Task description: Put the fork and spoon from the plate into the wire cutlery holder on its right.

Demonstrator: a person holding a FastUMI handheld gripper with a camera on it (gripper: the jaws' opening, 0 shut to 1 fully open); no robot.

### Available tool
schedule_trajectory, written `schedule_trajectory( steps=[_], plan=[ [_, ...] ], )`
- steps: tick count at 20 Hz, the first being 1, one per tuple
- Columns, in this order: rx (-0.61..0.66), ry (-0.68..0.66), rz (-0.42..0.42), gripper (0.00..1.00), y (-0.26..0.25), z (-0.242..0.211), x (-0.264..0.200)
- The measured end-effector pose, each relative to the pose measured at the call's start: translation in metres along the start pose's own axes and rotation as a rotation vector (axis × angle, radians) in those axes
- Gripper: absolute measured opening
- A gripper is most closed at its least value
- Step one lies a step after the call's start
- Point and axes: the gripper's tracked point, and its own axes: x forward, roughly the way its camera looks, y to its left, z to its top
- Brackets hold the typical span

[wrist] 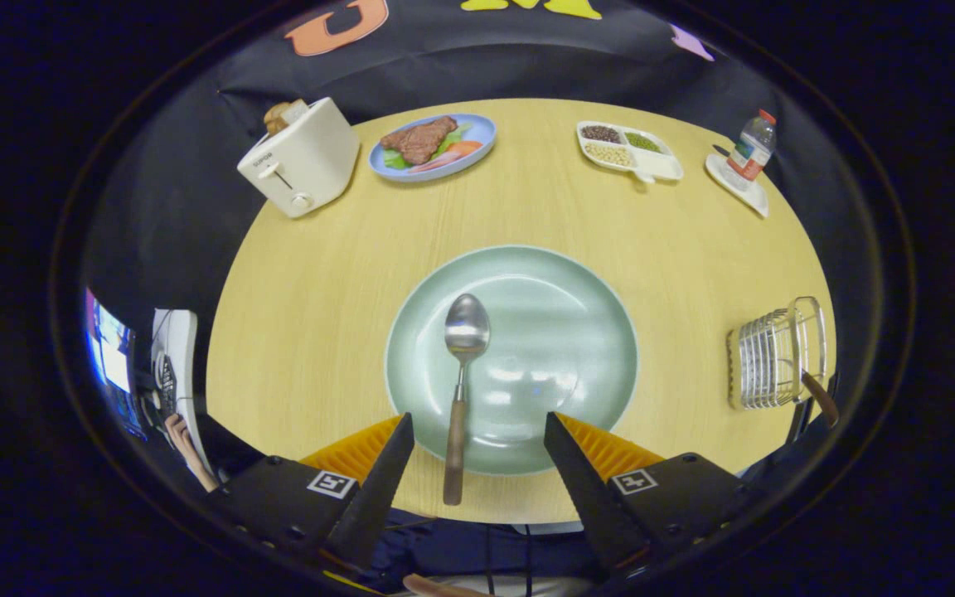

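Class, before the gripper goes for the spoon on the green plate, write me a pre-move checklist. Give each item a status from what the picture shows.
1. Gripper open: ok, fingers spread wide, holding nothing.
2. Spoon between the fingers: ok, its wooden handle lies in the gap, nearer the left finger, bowl pointing away.
3. Spoon free of other things: ok, it lies alone on the plate, handle end past the rim.
4. Wire cutlery holder to the plate's right: ok, it stands on the table.
5. Fork already in the holder: cannot tell; a brown handle sticks out beside it.
6. Holder has room inside: cannot tell.
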Motion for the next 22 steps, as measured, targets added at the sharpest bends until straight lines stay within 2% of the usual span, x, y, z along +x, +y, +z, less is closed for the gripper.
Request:
schedule_trajectory(
  steps=[1, 3, 4, 5, 11, 12, 15, 18, 19, 20, 22],
  plan=[
    [0.005, 0.011, -0.005, 0.96, 0.004, -0.001, 0.004],
    [0.019, 0.024, -0.020, 0.90, 0.008, -0.004, 0.014],
    [0.028, 0.025, -0.034, 0.82, 0.008, -0.005, 0.017],
    [0.035, 0.023, -0.045, 0.79, 0.007, -0.003, 0.020],
    [0.040, 0.057, -0.069, 0.67, 0.011, -0.008, 0.039],
    [0.032, 0.058, -0.084, 0.56, 0.009, -0.011, 0.044],
    [0.002, 0.053, -0.100, 0.37, 0.010, -0.012, 0.050],
    [0.024, 0.053, -0.076, 0.09, 0.012, -0.012, 0.051],
    [0.015, 0.052, -0.076, 0.09, 0.011, -0.013, 0.050],
    [0.012, 0.050, -0.066, 0.02, 0.012, -0.011, 0.048],
    [-0.010, 0.043, -0.056, 0.02, 0.011, -0.010, 0.042]
  ],
)
